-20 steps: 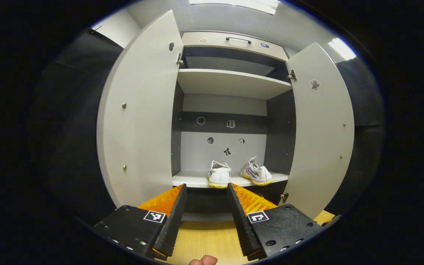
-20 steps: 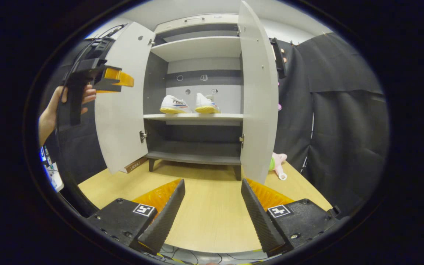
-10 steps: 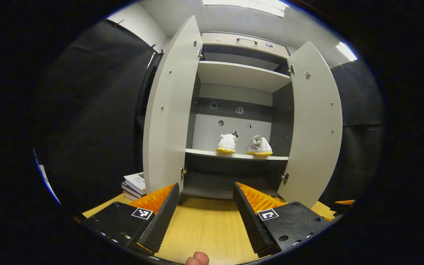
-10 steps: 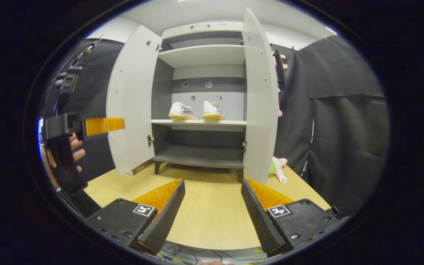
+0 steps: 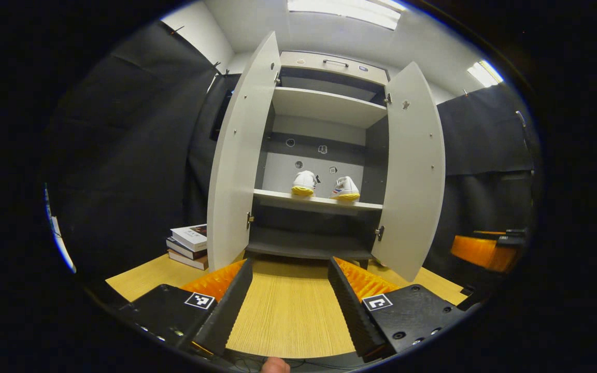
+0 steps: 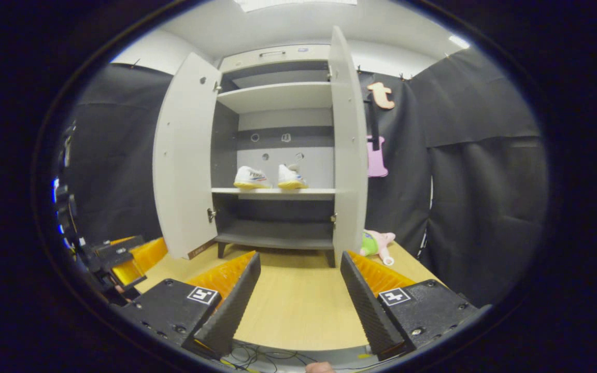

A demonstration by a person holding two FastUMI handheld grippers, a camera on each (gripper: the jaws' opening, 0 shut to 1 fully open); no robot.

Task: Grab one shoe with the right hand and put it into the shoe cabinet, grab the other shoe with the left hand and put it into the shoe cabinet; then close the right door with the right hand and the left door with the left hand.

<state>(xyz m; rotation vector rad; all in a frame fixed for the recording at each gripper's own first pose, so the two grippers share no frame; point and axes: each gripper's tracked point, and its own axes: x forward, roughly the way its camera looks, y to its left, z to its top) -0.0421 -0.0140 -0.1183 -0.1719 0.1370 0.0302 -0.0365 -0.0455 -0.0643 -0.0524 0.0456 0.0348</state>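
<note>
Two white shoes with yellow soles stand side by side on the middle shelf of the shoe cabinet (image 5: 324, 70): a left shoe (image 5: 304, 183) and a right shoe (image 5: 345, 188), also the left shoe (image 6: 251, 177) and right shoe (image 6: 291, 176) in the right gripper view. Both cabinet doors stand wide: the left door (image 5: 236, 155) (image 6: 182, 155) and the right door (image 5: 413, 166) (image 6: 349, 145). My left gripper (image 5: 290, 298) is open over the wooden table, well back from the cabinet. My right gripper (image 6: 298, 300) is open too, also back from it. Each gripper shows at the edge of the other's view.
A stack of books (image 5: 188, 245) lies on the wooden table (image 5: 283, 316) left of the cabinet. A pink and green plush toy (image 6: 376, 243) lies by the right door's foot. Black cloth walls close in both sides. The cabinet's lower shelf (image 6: 275, 239) is bare.
Both grippers have drawn back from the cabinet and dropped lower, so it looks smaller. The left gripper went from near the shelf to over the table. The shoes have stayed on the shelf.
</note>
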